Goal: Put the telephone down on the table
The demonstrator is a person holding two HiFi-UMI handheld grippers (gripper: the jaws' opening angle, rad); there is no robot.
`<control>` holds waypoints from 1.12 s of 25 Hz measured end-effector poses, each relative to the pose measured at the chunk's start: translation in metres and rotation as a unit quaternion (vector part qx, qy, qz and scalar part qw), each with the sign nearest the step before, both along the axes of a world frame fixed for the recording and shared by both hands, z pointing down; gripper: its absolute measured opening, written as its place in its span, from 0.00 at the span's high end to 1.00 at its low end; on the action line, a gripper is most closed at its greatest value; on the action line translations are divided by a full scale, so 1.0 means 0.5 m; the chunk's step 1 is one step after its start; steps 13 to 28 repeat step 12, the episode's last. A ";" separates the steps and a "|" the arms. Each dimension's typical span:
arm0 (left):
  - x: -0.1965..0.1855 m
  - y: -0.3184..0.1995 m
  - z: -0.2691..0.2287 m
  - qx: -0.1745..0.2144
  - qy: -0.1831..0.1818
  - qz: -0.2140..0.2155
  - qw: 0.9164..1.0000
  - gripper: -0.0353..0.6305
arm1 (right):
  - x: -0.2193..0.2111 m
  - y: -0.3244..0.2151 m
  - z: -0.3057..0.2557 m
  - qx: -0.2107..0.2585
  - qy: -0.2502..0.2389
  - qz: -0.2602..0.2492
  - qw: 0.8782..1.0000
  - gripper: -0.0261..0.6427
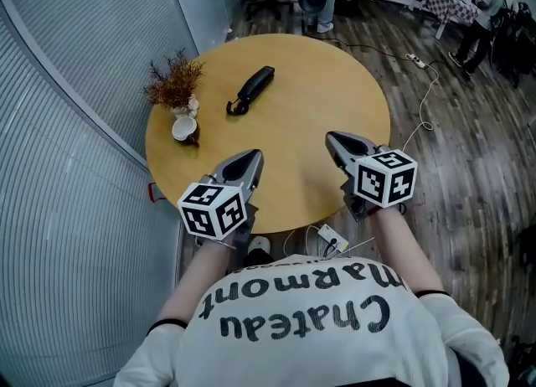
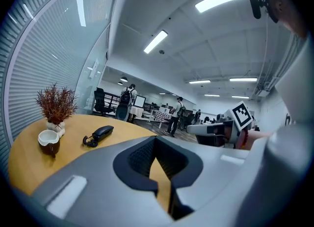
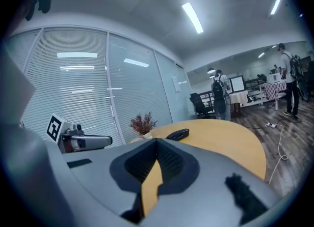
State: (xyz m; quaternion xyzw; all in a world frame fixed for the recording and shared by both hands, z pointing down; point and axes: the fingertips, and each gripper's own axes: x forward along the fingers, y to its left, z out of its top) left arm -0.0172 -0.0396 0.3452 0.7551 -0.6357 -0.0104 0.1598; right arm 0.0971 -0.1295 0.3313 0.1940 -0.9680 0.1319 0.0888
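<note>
The telephone (image 1: 251, 90) lay on the round worktop (image 1: 327, 92), upper middle of the head view, right of a dried plant (image 1: 174, 82) and cup (image 1: 184, 130). Lower down, the left gripper (image 1: 250, 157) and right gripper (image 1: 333, 137) hovered with jaws closed together, empty.

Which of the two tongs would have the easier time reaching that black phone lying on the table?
The left, probably. The left tongs point almost straight at the telephone, which lies to that side. The right tongs sit farther off and would reach across. Both are shut and empty.
</note>
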 end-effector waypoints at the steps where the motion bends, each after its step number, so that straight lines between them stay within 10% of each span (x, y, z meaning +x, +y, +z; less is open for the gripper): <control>1: 0.002 0.001 0.002 -0.001 -0.003 0.000 1.000 0.93 | 0.002 0.000 0.000 0.001 -0.001 -0.001 1.000 0.94; 28: 0.028 0.010 -0.012 0.001 0.009 -0.018 1.000 0.93 | 0.038 0.003 -0.003 0.000 -0.003 -0.008 1.000 0.94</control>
